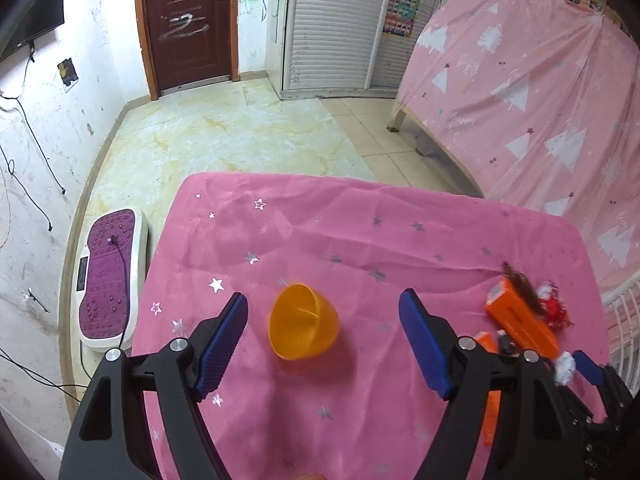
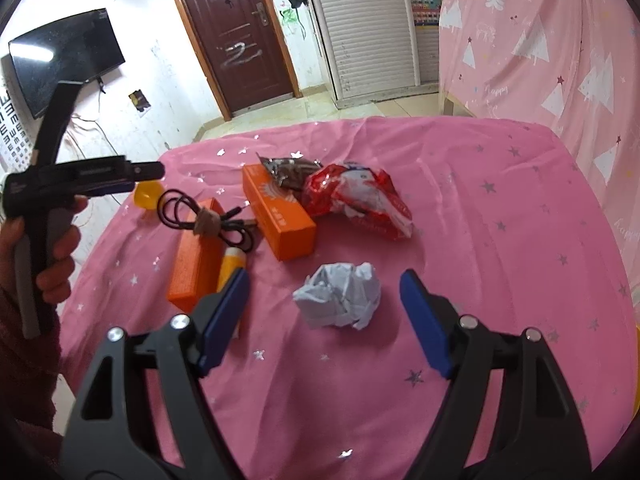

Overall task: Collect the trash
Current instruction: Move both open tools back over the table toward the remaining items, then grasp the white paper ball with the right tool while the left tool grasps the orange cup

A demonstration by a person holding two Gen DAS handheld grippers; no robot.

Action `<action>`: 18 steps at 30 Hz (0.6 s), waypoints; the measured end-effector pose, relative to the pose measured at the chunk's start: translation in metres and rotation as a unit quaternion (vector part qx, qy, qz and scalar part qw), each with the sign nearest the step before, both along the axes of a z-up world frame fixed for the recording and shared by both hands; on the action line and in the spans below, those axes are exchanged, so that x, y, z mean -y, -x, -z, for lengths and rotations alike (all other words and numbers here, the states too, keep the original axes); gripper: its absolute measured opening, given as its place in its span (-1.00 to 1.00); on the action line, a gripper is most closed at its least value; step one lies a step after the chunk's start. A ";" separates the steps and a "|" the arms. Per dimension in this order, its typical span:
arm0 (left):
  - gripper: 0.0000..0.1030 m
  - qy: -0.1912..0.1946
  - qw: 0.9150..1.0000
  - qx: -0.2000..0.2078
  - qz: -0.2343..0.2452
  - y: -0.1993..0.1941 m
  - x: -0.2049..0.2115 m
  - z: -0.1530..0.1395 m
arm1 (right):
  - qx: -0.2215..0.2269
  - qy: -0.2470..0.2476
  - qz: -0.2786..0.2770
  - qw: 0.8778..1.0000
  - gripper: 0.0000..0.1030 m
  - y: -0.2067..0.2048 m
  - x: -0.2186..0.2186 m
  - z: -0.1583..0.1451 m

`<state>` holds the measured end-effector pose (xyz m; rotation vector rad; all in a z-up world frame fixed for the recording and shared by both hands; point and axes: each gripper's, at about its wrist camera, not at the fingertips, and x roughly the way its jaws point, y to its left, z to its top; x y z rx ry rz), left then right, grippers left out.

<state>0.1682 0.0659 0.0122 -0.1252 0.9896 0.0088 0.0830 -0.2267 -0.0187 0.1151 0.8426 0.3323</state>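
Observation:
My left gripper (image 1: 323,309) is open, with an orange plastic cup (image 1: 301,323) lying on its side on the pink cloth between and just beyond its fingertips. My right gripper (image 2: 323,287) is open, with a crumpled white paper ball (image 2: 340,295) on the cloth between its fingertips. Behind the ball lie a red and white snack wrapper (image 2: 356,196) and a brown wrapper (image 2: 290,172). The cup also shows small in the right wrist view (image 2: 147,197), partly hidden by the left gripper there.
Two orange boxes (image 2: 278,212) (image 2: 196,256), a coiled black cable (image 2: 208,222) and a yellow tube (image 2: 230,266) lie left of the ball. The pink star tablecloth (image 2: 480,240) covers the table. A purple foot massager (image 1: 109,276) sits on the floor to the left. A pink-draped bed (image 1: 540,92) stands to the right.

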 end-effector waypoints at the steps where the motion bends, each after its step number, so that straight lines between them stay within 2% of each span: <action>1: 0.38 -0.003 1.000 -0.002 -0.002 -0.001 -0.001 0.001 | -0.001 0.004 0.000 1.000 0.44 0.000 -0.001 0.001; 12: 0.23 -0.008 1.000 -0.030 -0.003 -0.009 -0.006 0.015 | -0.019 0.018 0.006 1.000 0.21 -0.007 -0.004 0.005; 14: 0.08 -0.004 0.999 -0.033 -0.002 -0.010 -0.005 0.017 | -0.018 0.028 0.008 0.999 0.17 -0.006 -0.006 0.005; 18: -0.05 0.001 0.999 -0.033 -0.005 -0.010 -0.006 0.022 | -0.018 0.046 0.010 0.999 0.16 -0.006 -0.010 0.007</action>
